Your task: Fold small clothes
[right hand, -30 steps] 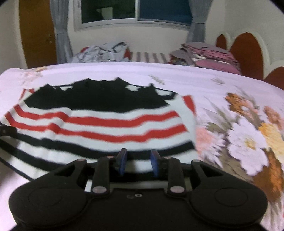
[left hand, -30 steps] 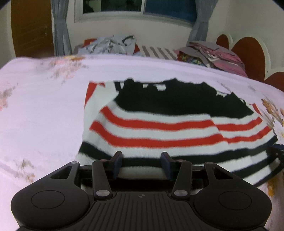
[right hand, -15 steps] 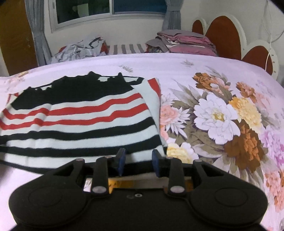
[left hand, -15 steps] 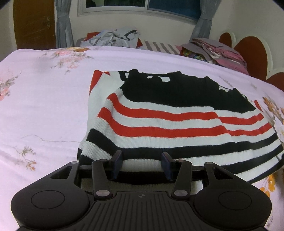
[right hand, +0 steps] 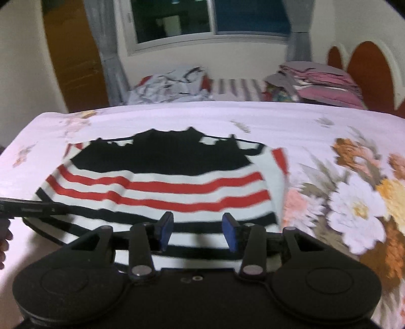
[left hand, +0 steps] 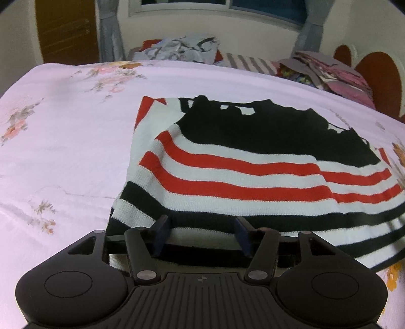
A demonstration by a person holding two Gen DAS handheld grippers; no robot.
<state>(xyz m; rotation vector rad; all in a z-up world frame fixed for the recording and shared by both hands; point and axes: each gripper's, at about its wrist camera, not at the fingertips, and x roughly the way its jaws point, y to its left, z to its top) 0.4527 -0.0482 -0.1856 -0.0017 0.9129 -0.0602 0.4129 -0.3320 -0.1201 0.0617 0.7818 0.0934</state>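
A knitted sweater with black, red and white stripes lies flat on the pink floral bedsheet, sleeves folded in. It also shows in the right wrist view. My left gripper is open, its blue pads over the sweater's near hem at the left side. My right gripper is open over the near hem at the right side. Neither holds cloth. The left gripper's edge shows at the far left of the right wrist view.
A heap of loose clothes and a stack of folded clothes lie beyond the bed's far edge. A window with grey curtains is behind. The red headboard stands at the right. Large flower prints cover the sheet's right side.
Both grippers stayed open at the hem. The right wrist view swung left, back toward the sweater's middle, and moves with blur. The left view tilted slightly closer.
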